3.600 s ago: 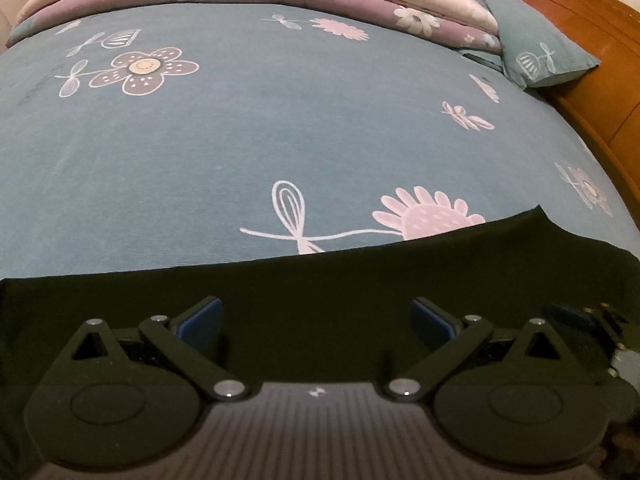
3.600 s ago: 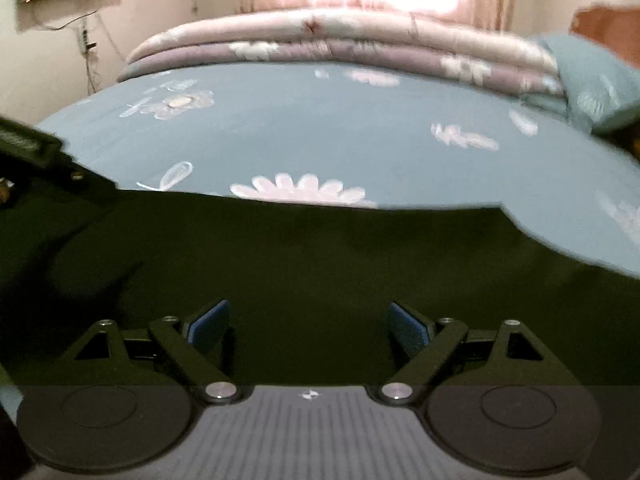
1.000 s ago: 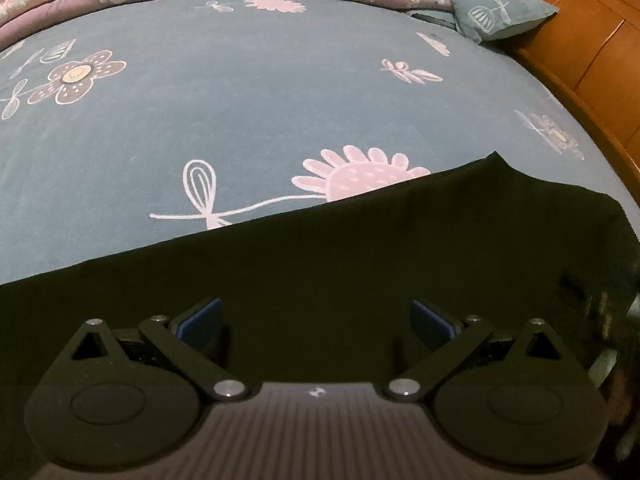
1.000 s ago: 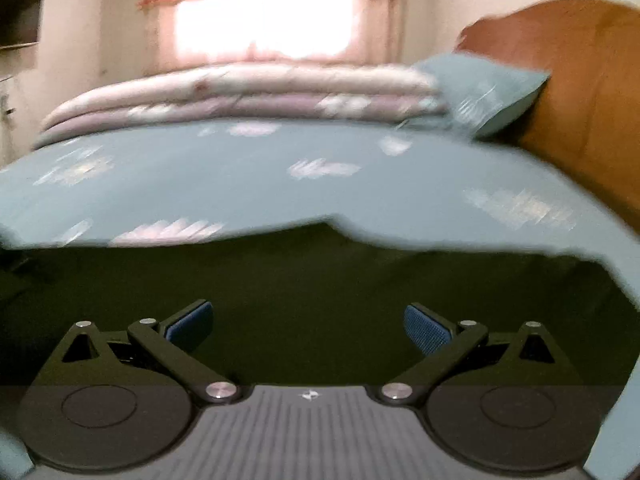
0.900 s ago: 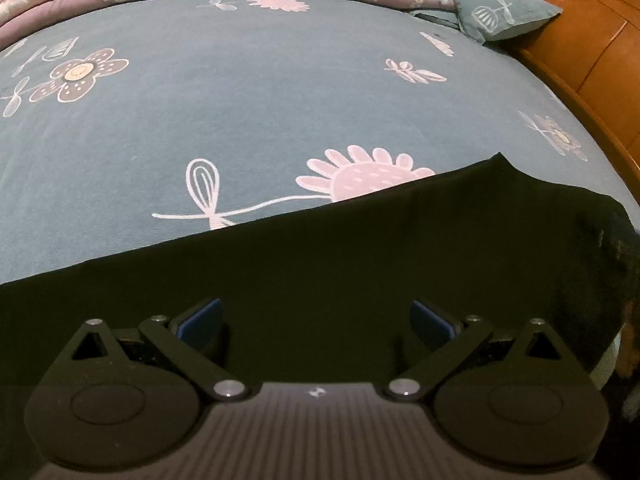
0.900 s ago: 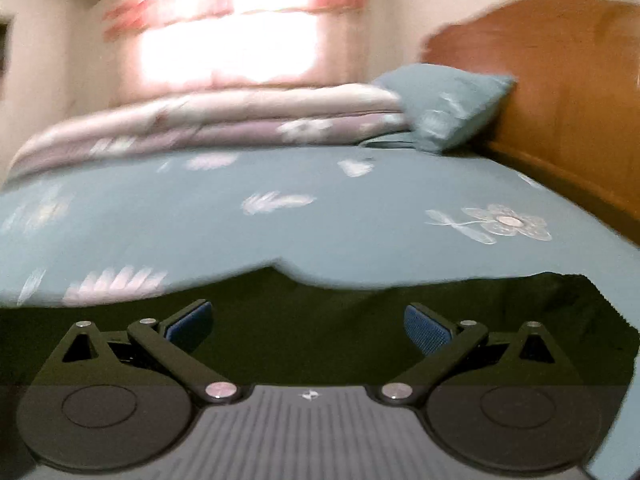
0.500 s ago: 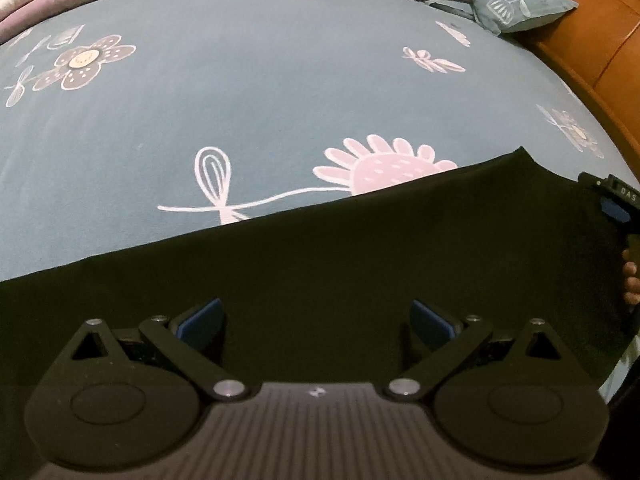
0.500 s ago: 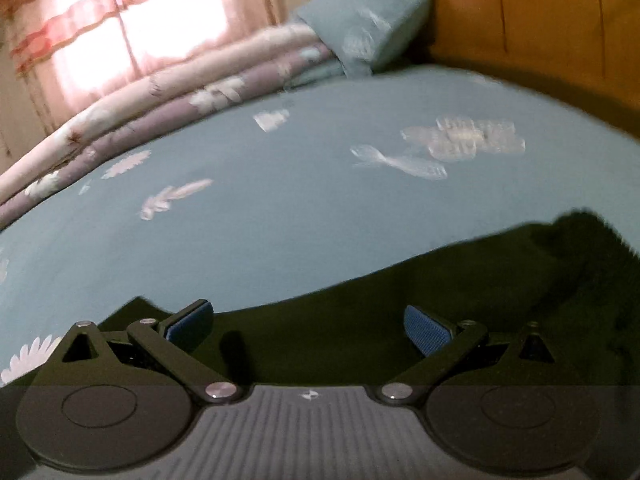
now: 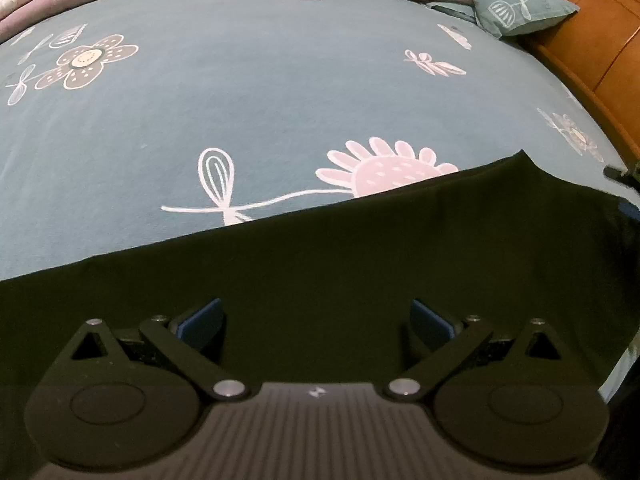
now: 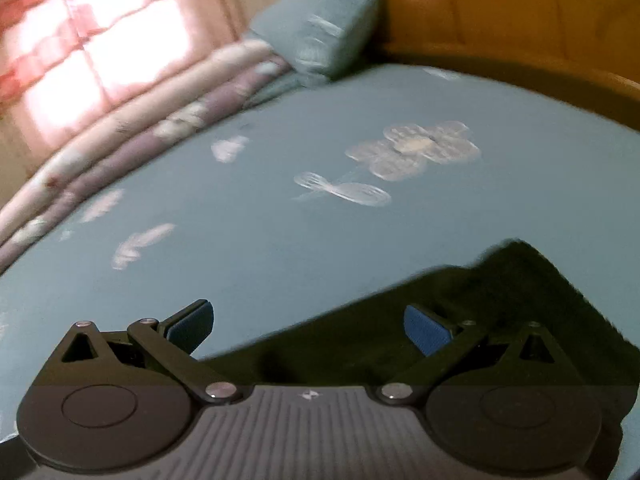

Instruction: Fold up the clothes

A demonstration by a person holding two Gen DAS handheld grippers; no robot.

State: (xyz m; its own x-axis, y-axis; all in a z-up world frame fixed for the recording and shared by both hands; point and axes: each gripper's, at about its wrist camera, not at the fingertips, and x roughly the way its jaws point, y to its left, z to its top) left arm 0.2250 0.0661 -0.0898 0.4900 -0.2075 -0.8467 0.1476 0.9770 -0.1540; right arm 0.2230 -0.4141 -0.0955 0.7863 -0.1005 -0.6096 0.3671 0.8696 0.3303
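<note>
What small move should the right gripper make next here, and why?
Probably ease the right gripper down and rightward toward the raised corner of the black garment. Its jaws stand open with nothing between them, half over bare bedsheet; the left gripper is open over the cloth too, so nothing is gripped yet.

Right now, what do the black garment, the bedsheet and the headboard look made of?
Black garment: soft matte fabric, probably a knit; it lies limp and flat with no sheen, weave too dark to tell. Bedsheet: matte teal woven cloth, likely cotton, with printed pink and white flowers. Headboard: orange-brown wood or veneer, smooth glossy finish with panel seams.
</note>
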